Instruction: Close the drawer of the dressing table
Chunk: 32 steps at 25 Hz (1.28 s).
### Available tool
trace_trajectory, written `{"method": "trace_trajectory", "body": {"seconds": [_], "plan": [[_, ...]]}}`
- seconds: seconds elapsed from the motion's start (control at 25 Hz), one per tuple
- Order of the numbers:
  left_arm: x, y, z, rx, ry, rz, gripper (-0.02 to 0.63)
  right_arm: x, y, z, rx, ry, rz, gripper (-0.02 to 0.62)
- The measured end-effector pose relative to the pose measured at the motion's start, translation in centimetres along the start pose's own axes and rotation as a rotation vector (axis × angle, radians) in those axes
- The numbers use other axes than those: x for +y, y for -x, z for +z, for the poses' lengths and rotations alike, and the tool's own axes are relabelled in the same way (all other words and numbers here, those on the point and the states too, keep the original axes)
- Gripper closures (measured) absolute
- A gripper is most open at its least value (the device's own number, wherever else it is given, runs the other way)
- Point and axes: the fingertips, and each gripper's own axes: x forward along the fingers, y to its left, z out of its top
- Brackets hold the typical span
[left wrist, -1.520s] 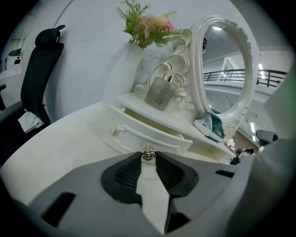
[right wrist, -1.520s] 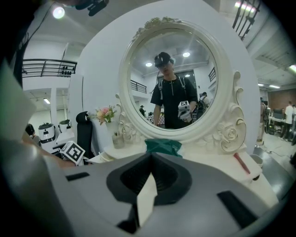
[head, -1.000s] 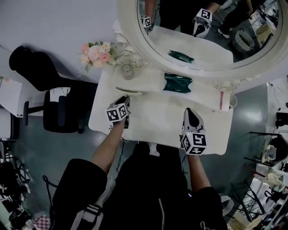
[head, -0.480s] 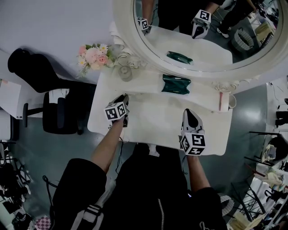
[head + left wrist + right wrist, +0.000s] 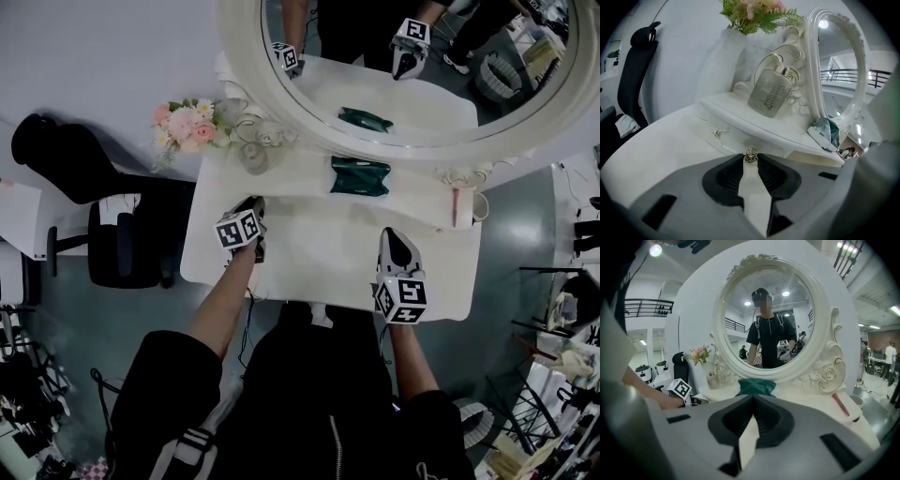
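The white dressing table point(image 5: 319, 253) stands below me, with a low raised shelf under its oval mirror point(image 5: 422, 84). My left gripper point(image 5: 255, 210) is at the shelf's left part, shut on the small metal knob point(image 5: 750, 156) of a drawer point(image 5: 736, 143). That drawer's white front sits close under the shelf edge. A second small knob point(image 5: 716, 133) shows just left of it. My right gripper point(image 5: 395, 236) hovers over the table's right half with its jaws shut and nothing in them; in the right gripper view it point(image 5: 752, 399) points at the mirror.
A green pouch point(image 5: 359, 176) lies on the shelf's middle, a glass perfume bottle point(image 5: 771, 91) and pink flowers point(image 5: 187, 122) at its left, a red stick point(image 5: 459, 204) at its right. A black office chair point(image 5: 89, 187) stands left of the table.
My left gripper has moved toward the mirror with the knob, and the pulled-out drawer edge seen earlier has slid in under the shelf. The right gripper has stayed put.
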Motion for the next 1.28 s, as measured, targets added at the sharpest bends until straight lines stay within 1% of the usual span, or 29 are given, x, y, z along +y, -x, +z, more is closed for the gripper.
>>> {"method": "trace_trajectory", "body": {"seconds": [0.2,0.28,0.36,0.48,0.56,0.72,0.88,1.0,1.28], "plan": [[0.0,0.0,0.1,0.005,-0.033,0.004,0.5,-0.3,0.2,-0.1,-0.001,-0.002,-0.004,0.597],[-0.1,0.2,0.2,-0.004,-0.052,0.008,0.482,-0.3,0.2,0.1,-0.005,-0.002,-0.002,0.597],[-0.3,0.7,0.3,-0.01,-0.087,0.01,0.45,-0.2,0.2,0.2,-0.009,-0.002,0.003,0.597],[-0.7,1.8,0.4,-0.018,-0.15,0.011,0.448,0.0,0.1,0.4,-0.017,0.001,0.014,0.597],[-1.3,2.8,0.5,-0.03,-0.184,-0.005,0.461,0.2,0.0,0.5,-0.022,0.002,0.021,0.597],[-4.1,4.8,1.1,-0.065,-0.253,-0.093,0.495,0.7,0.3,0.9,-0.025,0.032,0.035,0.597],[-6.8,7.4,3.5,-0.154,-0.321,-0.125,0.579,0.6,0.5,1.4,-0.037,0.053,0.043,0.598],[-8.7,9.2,5.1,-0.209,-0.367,-0.15,0.601,0.3,0.6,2.5,-0.066,0.05,0.038,0.598],[-13.9,12.7,7.7,-0.311,-0.495,-0.231,0.601,0.1,1.4,4.6,-0.128,0.056,0.032,0.603]]}}
